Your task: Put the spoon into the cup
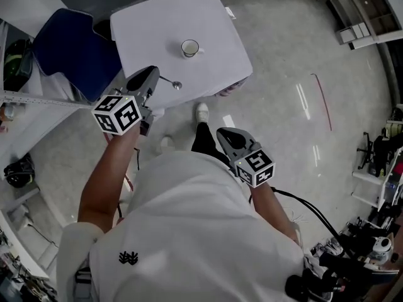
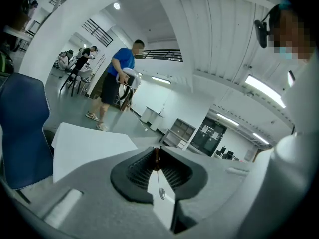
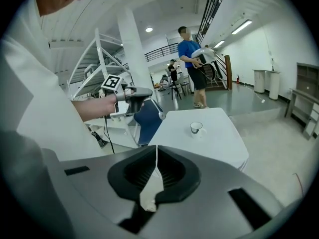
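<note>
Plainly, the spoon is already in hand. At the far left of the head view a dark blue padded chair (image 1: 69, 43) stands against the white square table (image 1: 208, 17). Next to the right, the left gripper (image 1: 153, 76) reaches toward the table's near edge. Its own view shows the jaws (image 2: 156, 153) pinched onto the tail of the thin silver metal spoon (image 2: 162, 194). The spoon's small round bowl (image 1: 175, 84) sticks out ahead of the jaws, over the near part of the table and clearly short of the target. Further in, near the table's middle, sits the small white ceramic cup with a dark inside and a side handle (image 1: 190, 48), upright and alone (image 3: 196, 128). To the right, the right gripper (image 1: 225, 133) hangs off the table in front of the person's body. Its jaws (image 3: 156, 151) are pressed together with nothing between them.

The spoon is probably light, stiff and smooth. Held only at the handle's end, it may swivel between the pads if the bowl strikes the rim. That end grip suits a bowl-first entry, provided the pinch stays firm. The cup looks light enough to slide or tip, so the spoon should go in gently, clear of the rim.
</note>
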